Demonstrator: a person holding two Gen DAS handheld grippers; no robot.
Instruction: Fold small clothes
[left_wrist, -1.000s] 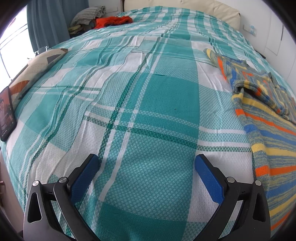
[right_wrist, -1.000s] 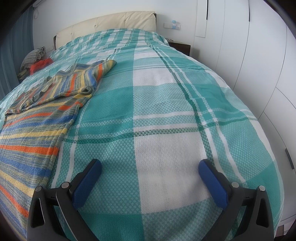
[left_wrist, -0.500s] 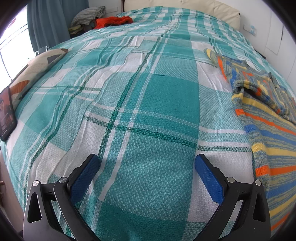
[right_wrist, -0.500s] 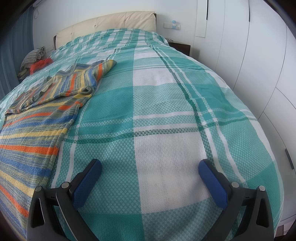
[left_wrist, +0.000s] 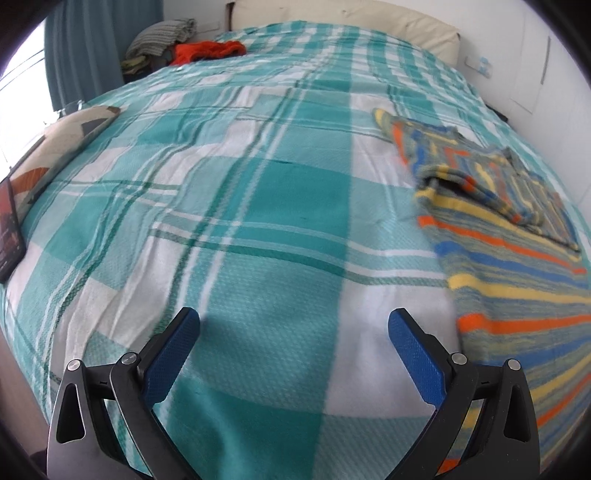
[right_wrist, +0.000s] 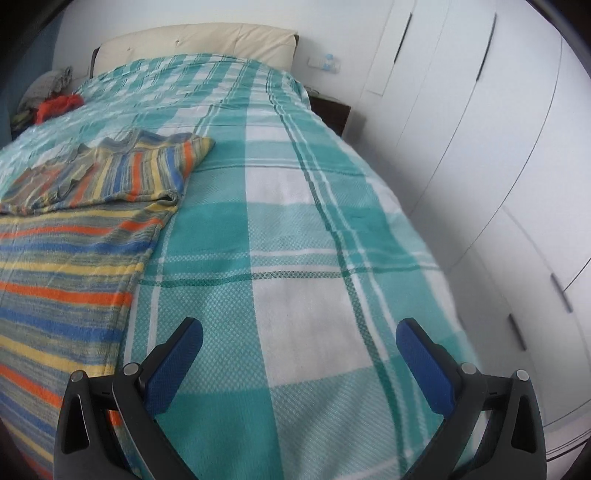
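Striped knit sweater lies on the plaid bedspread between the grippers, upper part already folded over, body unfolded; left gripper and right gripper hover wide apart, holding nothing.

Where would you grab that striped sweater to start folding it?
Probably by its side edges. The sweater lies flat on the bedspread, sleeves already folded in. The left tool could pinch the left edge, the right tool the right edge, each coming in low from outside. Both tools are open.
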